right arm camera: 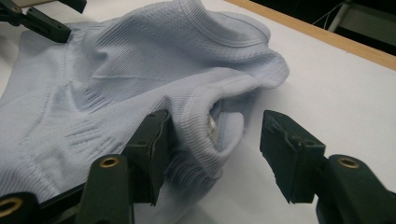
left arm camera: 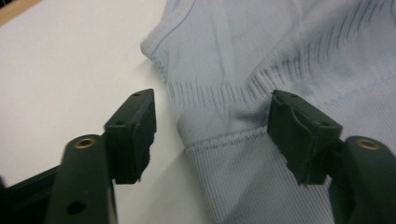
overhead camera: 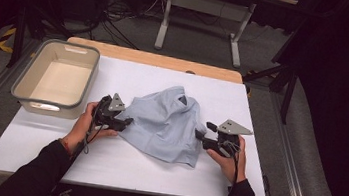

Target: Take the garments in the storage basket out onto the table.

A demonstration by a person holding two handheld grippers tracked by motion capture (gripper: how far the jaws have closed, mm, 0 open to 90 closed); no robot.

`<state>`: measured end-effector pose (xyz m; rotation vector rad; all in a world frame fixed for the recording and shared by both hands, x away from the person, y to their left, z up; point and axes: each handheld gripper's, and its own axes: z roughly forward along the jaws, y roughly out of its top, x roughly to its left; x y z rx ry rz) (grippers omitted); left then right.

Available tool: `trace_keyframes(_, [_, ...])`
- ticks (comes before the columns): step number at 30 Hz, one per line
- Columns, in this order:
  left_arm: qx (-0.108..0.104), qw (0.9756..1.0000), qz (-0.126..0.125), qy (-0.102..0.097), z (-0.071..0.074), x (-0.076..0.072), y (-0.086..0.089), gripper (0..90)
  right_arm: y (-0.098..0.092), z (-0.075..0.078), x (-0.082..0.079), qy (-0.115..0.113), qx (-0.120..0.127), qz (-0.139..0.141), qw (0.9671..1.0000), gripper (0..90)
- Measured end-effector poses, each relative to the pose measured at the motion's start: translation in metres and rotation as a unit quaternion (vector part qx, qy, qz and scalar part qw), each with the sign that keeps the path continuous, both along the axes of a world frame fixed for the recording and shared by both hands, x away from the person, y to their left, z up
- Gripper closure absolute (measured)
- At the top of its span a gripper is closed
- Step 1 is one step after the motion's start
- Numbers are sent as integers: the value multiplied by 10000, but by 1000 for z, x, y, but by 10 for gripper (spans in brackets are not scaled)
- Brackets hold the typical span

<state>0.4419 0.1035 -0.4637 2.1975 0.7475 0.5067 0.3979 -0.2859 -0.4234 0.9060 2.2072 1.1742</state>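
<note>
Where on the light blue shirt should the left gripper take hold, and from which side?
Probably the ribbed hem edge of the light blue shirt, which lies between the open fingers of the left gripper. Coming in low from the shirt's left side, along the white table, looks best: there the fabric forms a thin fold at the border, while the middle bunches up.

bright table, dark surroundings, soft close-up blur

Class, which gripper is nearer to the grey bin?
Left. The left gripper is at the shirt's near-left edge, just beside the bin; the right gripper is across the shirt, farther off.
</note>
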Motion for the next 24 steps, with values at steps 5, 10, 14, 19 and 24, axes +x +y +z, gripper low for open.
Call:
trace_keyframes(5, [177, 9994, -268, 136, -2, -2, -2, 644, -2, -4, 3, 89, 243, 60, 9996, 574])
trace_keyframes(10, [387, 9983, -399, 160, 0, -6, -4, 835, -2, -6, 2, 118, 283, 185, 9994, 732])
trace_keyframes(14, [398, 9983, -410, 146, 3, -15, -1, 845, 0, -3, -3, 0, 198, 191, 9996, 772])
trace_keyframes(19, [409, 9983, -402, 44, 10, -29, 9, 845, 6, 2, -12, -332, -18, 103, 9994, 790])
trace_keyframes(24, [244, 9988, -401, 124, 10, -42, 18, 842, 12, 0, -15, -290, -123, 163, 9994, 790])
